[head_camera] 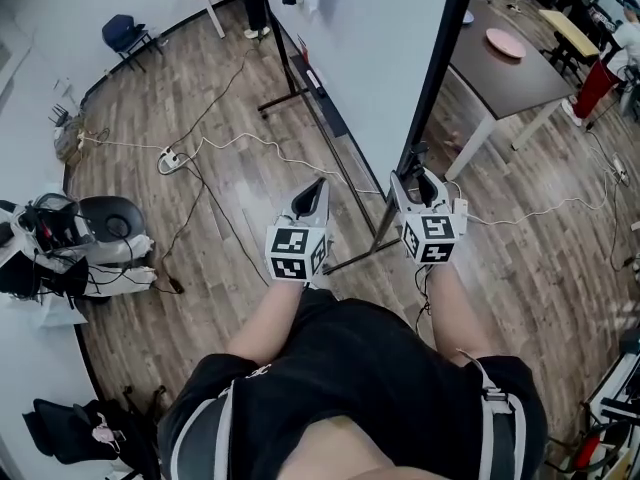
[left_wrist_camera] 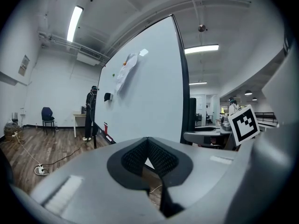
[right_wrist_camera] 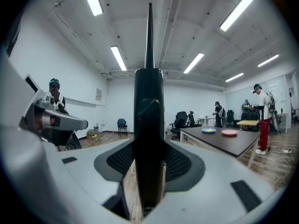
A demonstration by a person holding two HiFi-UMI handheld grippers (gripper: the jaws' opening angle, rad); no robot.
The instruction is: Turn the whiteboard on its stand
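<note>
The tall whiteboard (head_camera: 370,48) stands on a black stand right in front of me, its white face (left_wrist_camera: 145,101) filling the left gripper view. Its black side frame (head_camera: 440,58) runs down to my right gripper (head_camera: 418,175). In the right gripper view that black upright (right_wrist_camera: 148,125) sits between the jaws with both pads against it, so my right gripper (right_wrist_camera: 148,155) is shut on the frame. My left gripper (head_camera: 320,186) hovers beside the board's lower edge, its jaws (left_wrist_camera: 148,146) shut with nothing between them.
The stand's floor bar (head_camera: 352,259) lies just ahead of me. White cables and a power strip (head_camera: 168,158) trail over the wooden floor. A dark table (head_camera: 520,83) with a pink plate (head_camera: 505,42) stands to the right. A person (head_camera: 255,3) stands behind the board.
</note>
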